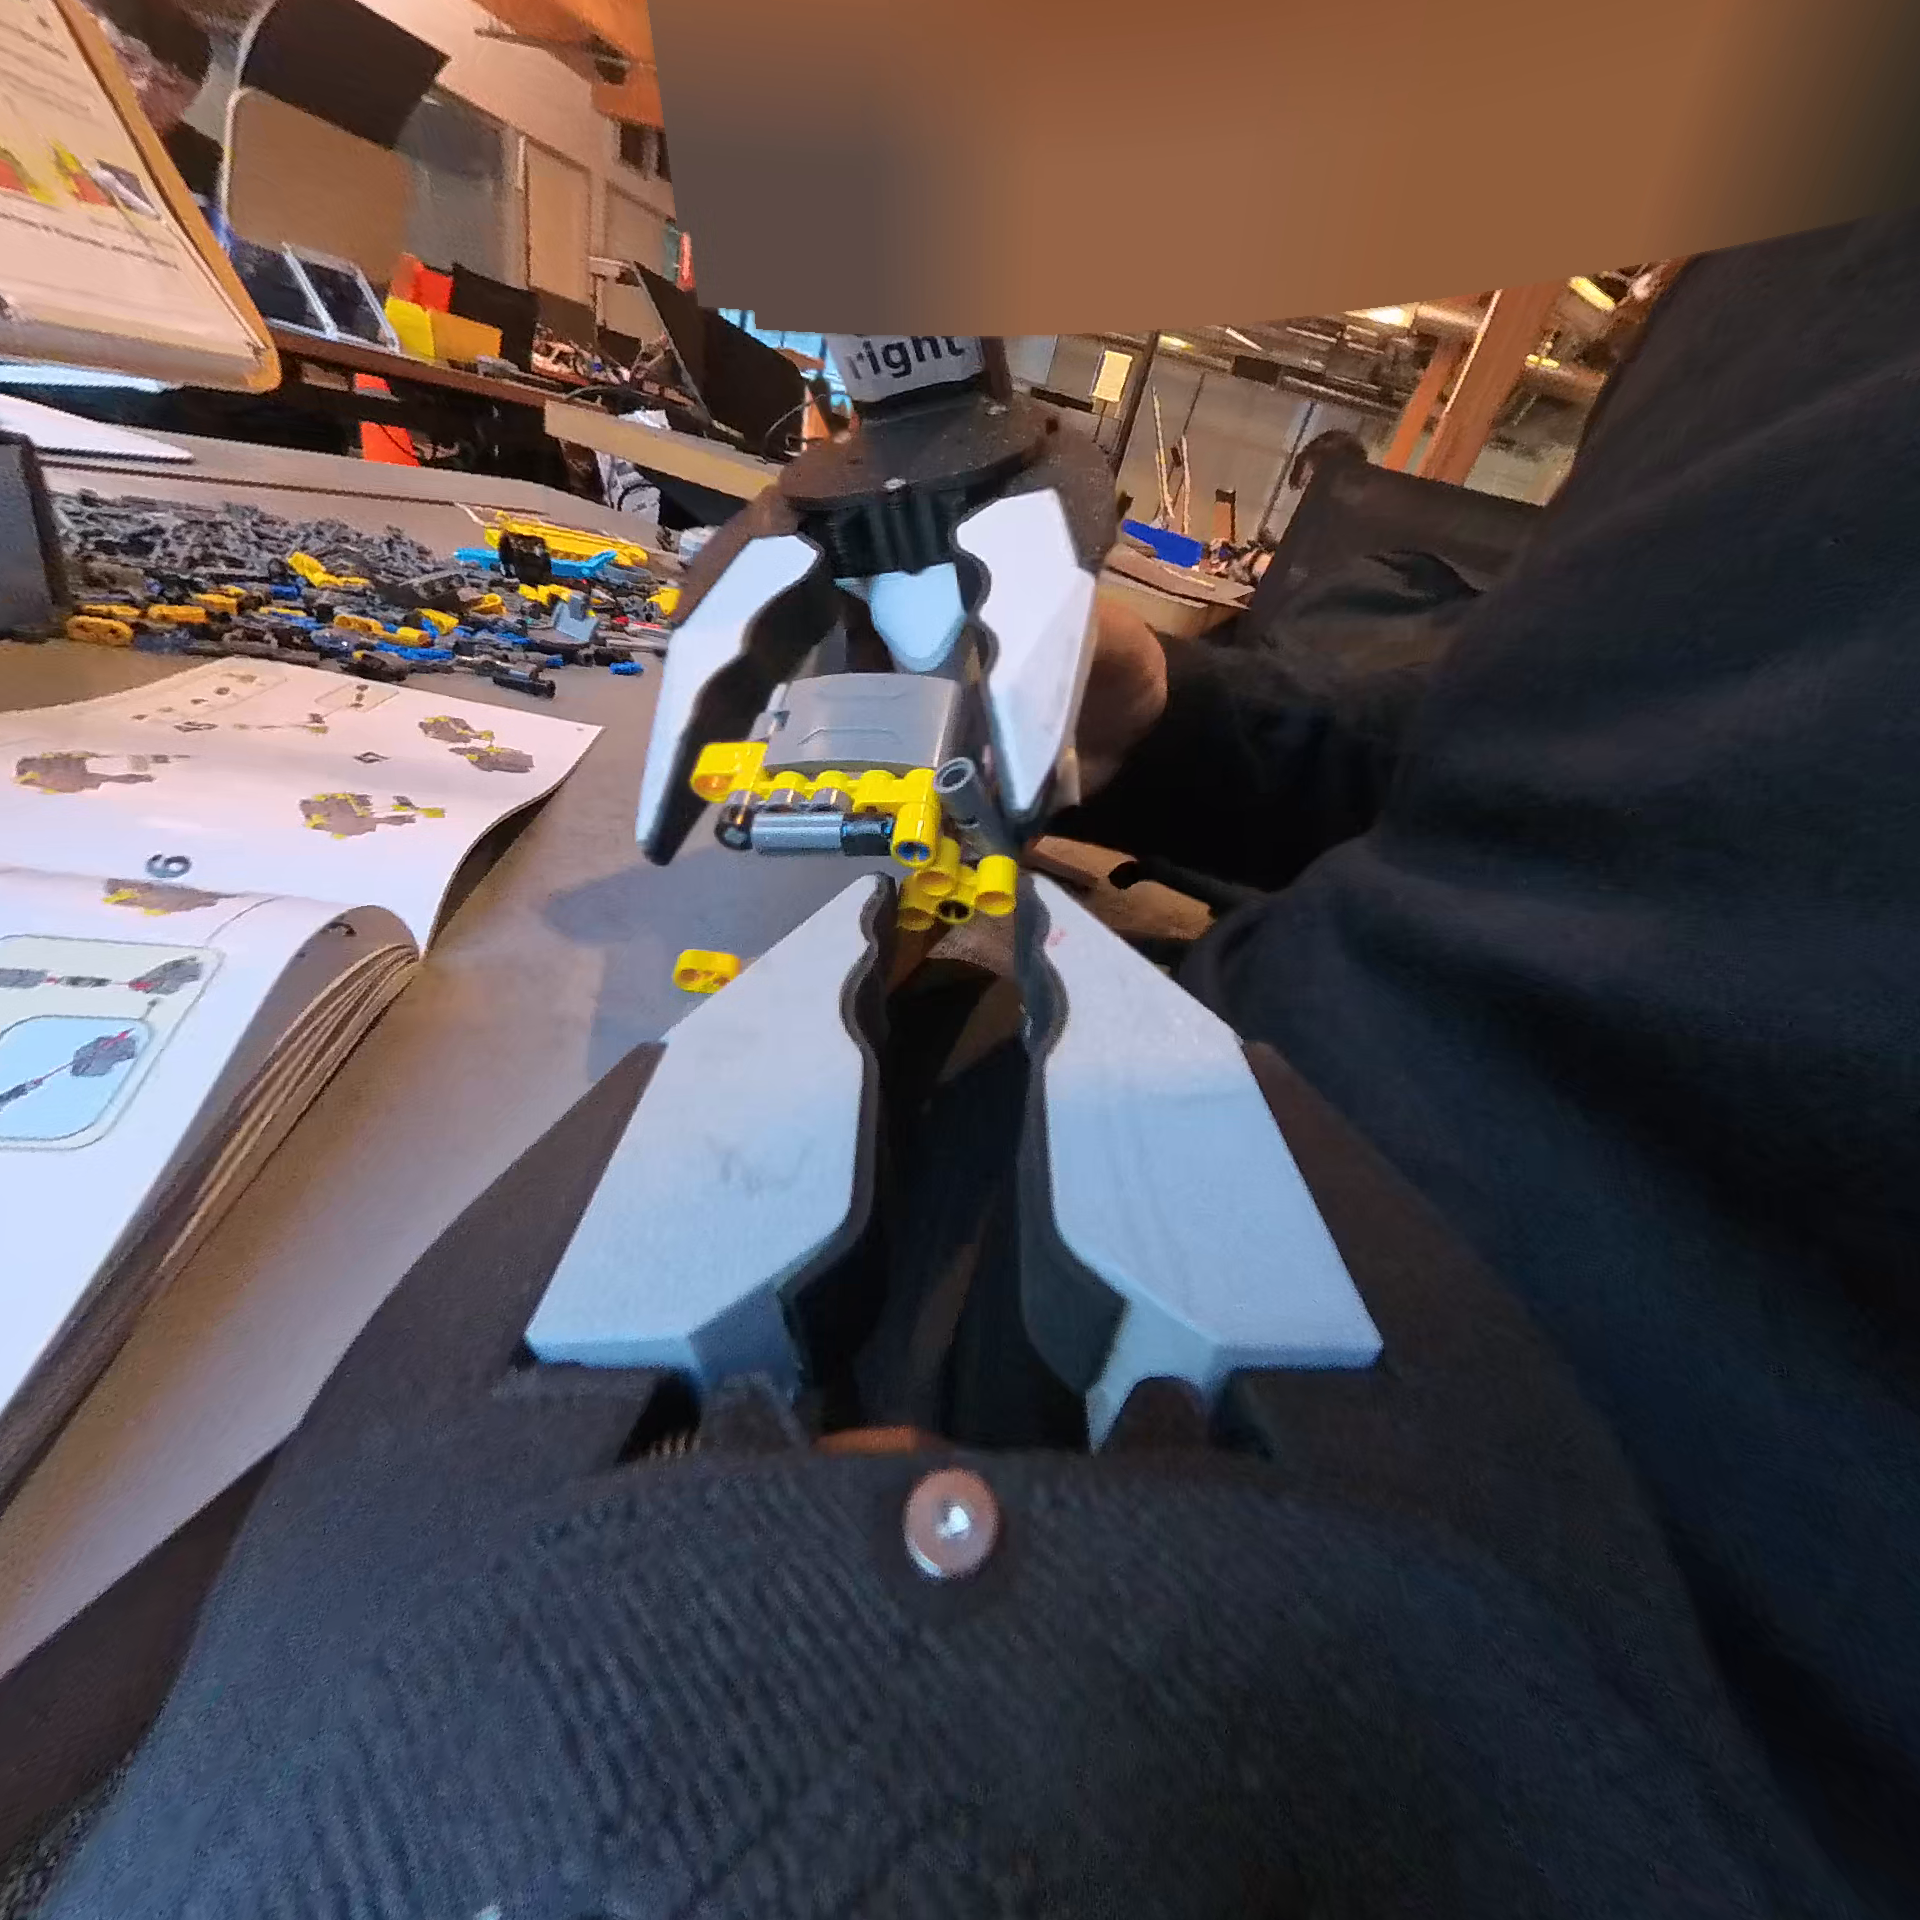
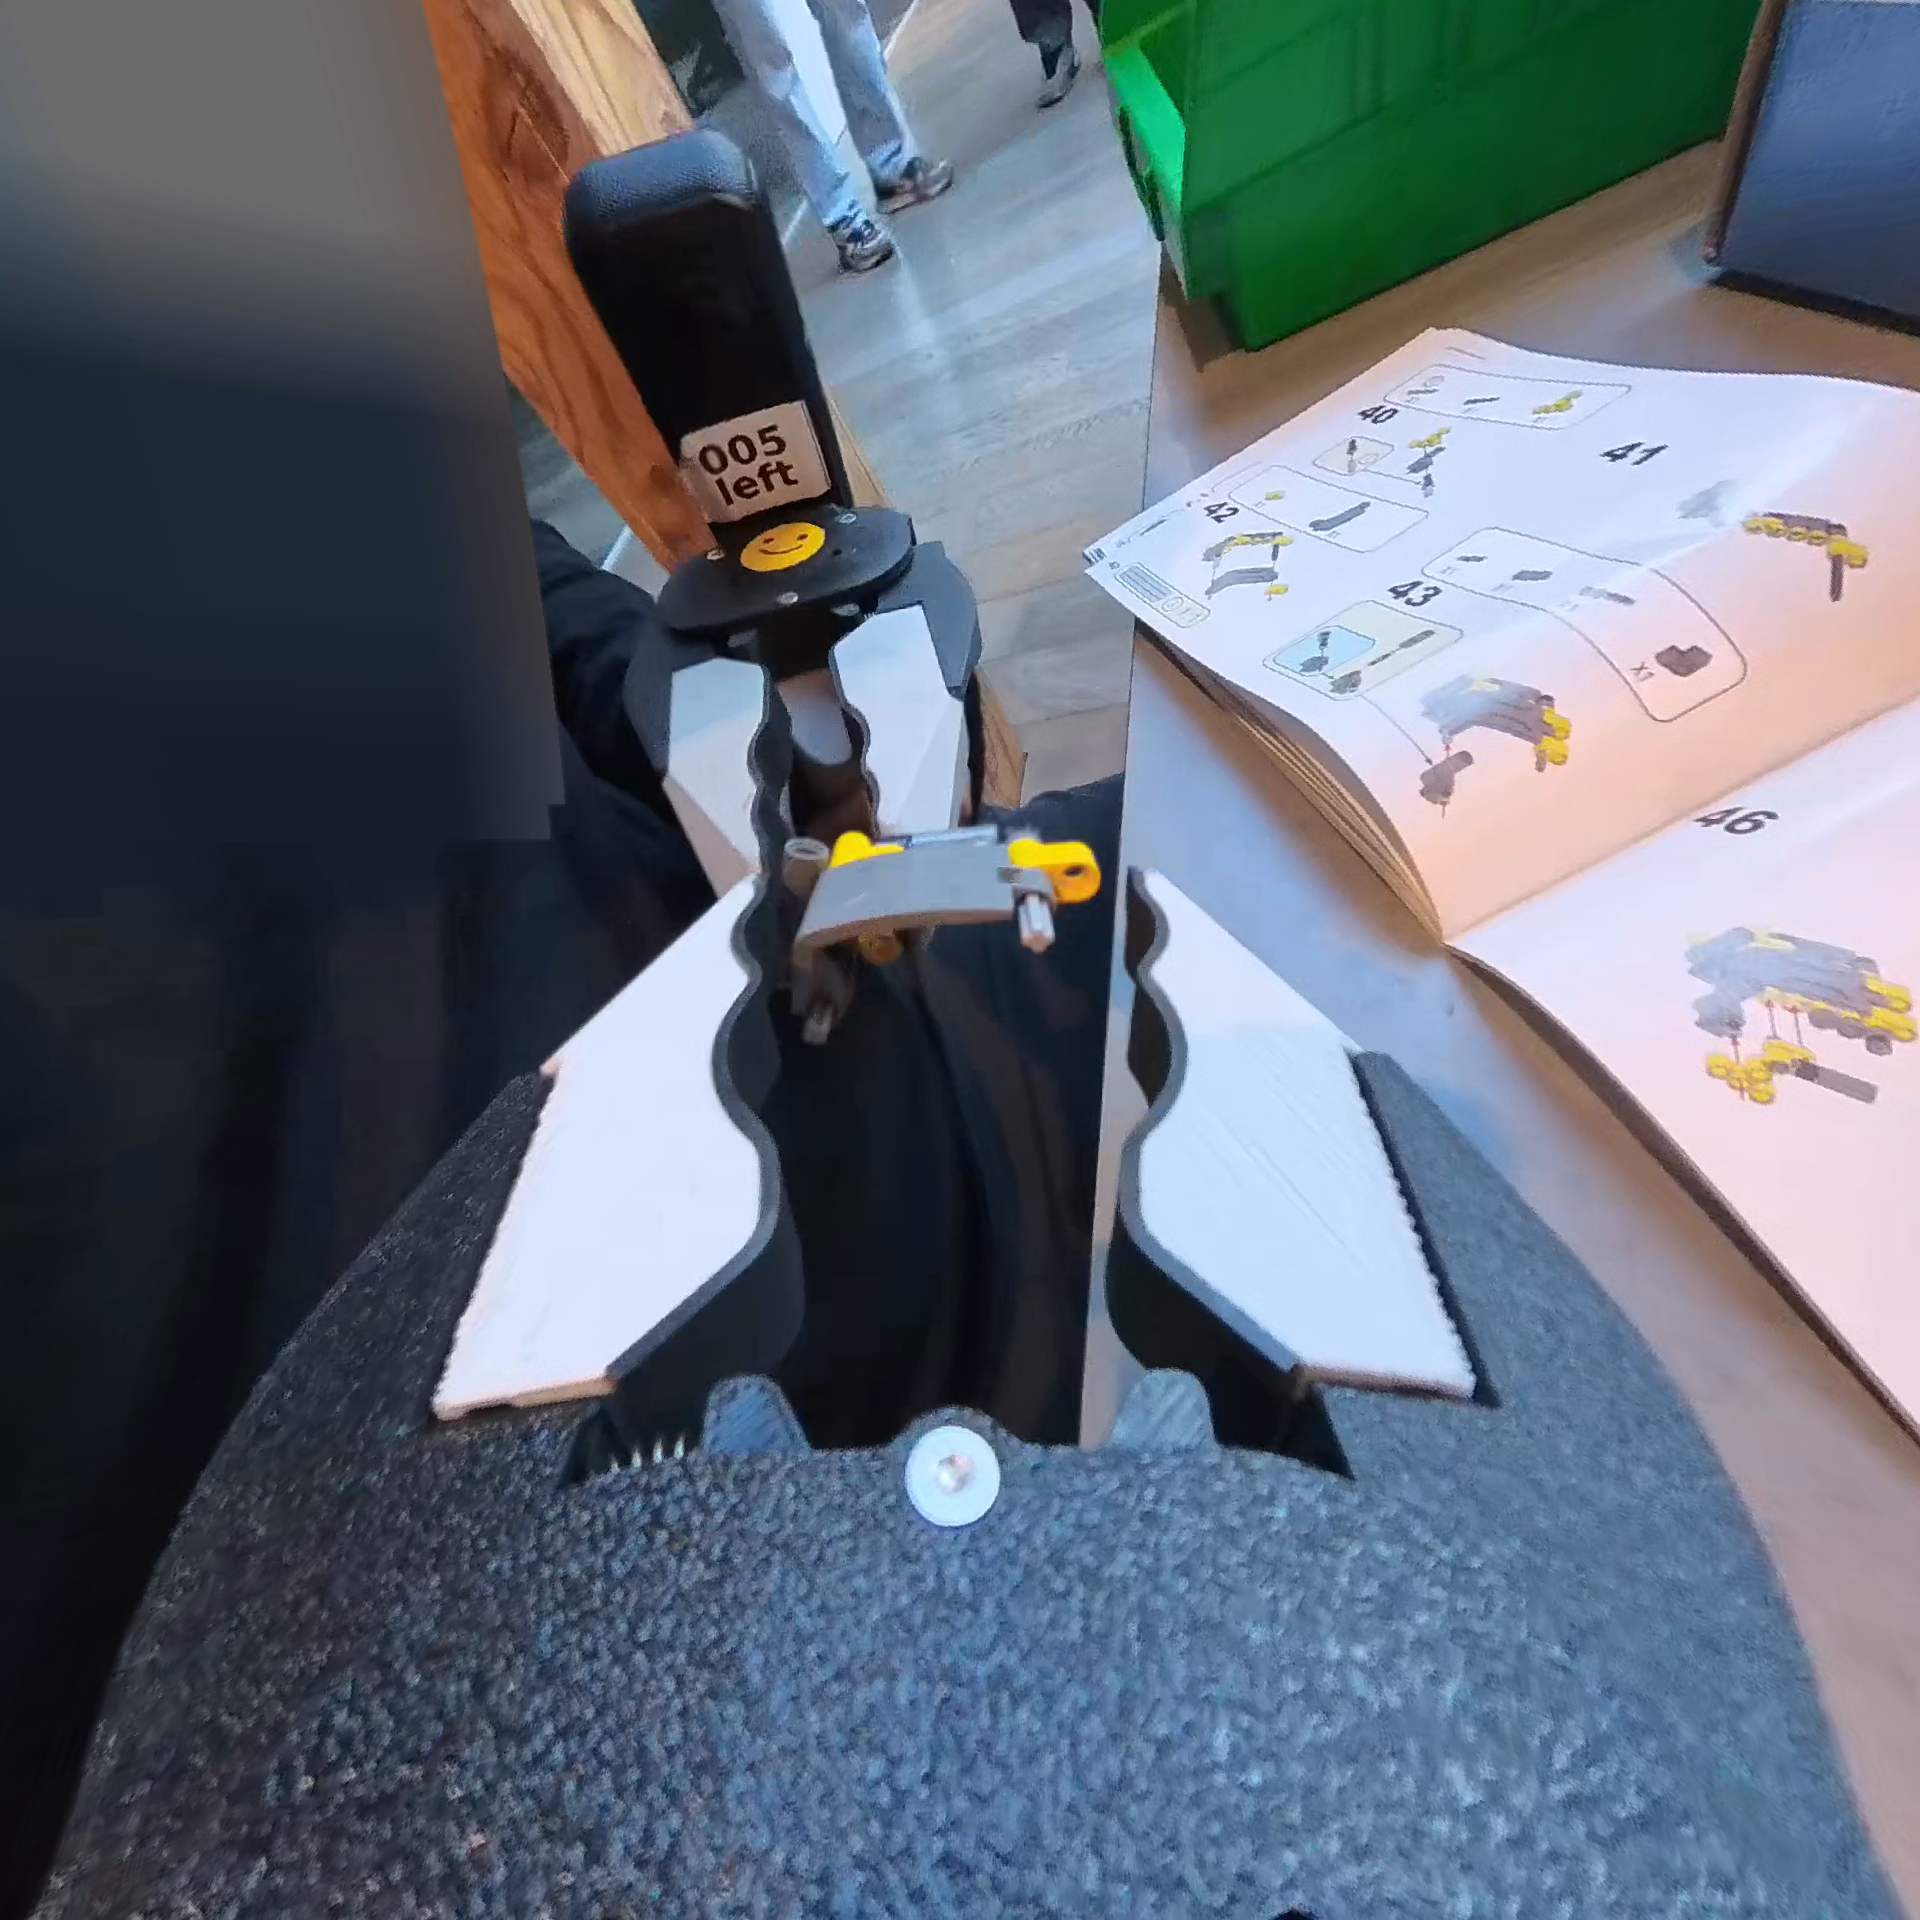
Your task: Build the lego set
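While the two grippers face each other tip to tip over the table's near edge, a small brick assembly (image 1: 862,800) of yellow beams, grey pins and a grey curved panel hangs between them in the air. The left gripper (image 1: 951,904) has its fingers drawn close, pinching the lower yellow connector of the assembly at their tips; from the right wrist view the same gripper (image 2: 821,831) shows closed on the assembly's far end. The right gripper (image 2: 940,894) has its jaws spread wide, the assembly sitting just past its left fingertip, and whether a pad touches it cannot be told; in the left wrist view its fingers (image 1: 707,707) flank the grey panel loosely. An open instruction booklet (image 1: 239,831) lies on the grey table (image 1: 540,1039), with one loose yellow piece (image 1: 707,969) beside it and a heap of dark, yellow and blue parts (image 1: 312,582) farther back. A green bin (image 2: 1403,156) stands beyond the booklet.
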Tool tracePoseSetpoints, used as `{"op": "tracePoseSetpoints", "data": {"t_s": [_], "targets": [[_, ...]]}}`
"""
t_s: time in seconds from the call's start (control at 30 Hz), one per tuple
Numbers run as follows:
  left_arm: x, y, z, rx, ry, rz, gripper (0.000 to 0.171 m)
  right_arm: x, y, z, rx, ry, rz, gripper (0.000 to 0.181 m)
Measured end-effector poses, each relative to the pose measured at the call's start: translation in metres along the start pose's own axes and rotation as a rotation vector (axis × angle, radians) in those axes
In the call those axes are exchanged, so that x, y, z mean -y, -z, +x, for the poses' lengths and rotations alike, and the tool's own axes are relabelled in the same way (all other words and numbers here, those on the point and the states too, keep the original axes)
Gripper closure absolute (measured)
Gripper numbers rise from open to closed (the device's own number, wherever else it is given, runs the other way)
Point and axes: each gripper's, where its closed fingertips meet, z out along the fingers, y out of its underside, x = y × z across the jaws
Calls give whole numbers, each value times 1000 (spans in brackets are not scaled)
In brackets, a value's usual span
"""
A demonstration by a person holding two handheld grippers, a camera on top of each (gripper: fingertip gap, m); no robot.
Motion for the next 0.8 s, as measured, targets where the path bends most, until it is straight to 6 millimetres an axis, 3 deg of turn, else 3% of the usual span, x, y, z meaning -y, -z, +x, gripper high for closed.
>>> {"op": "tracePoseSetpoints", "data": {"t_s": [0.4,0.8], "targets": [[-10,-4,0,-6,99,-42,149,-6,-5,0,-23,23,-16,122],[-2,-1,-5,-8,175,-20,143,-9,-5,6,-41,-15,-13,122]]}}
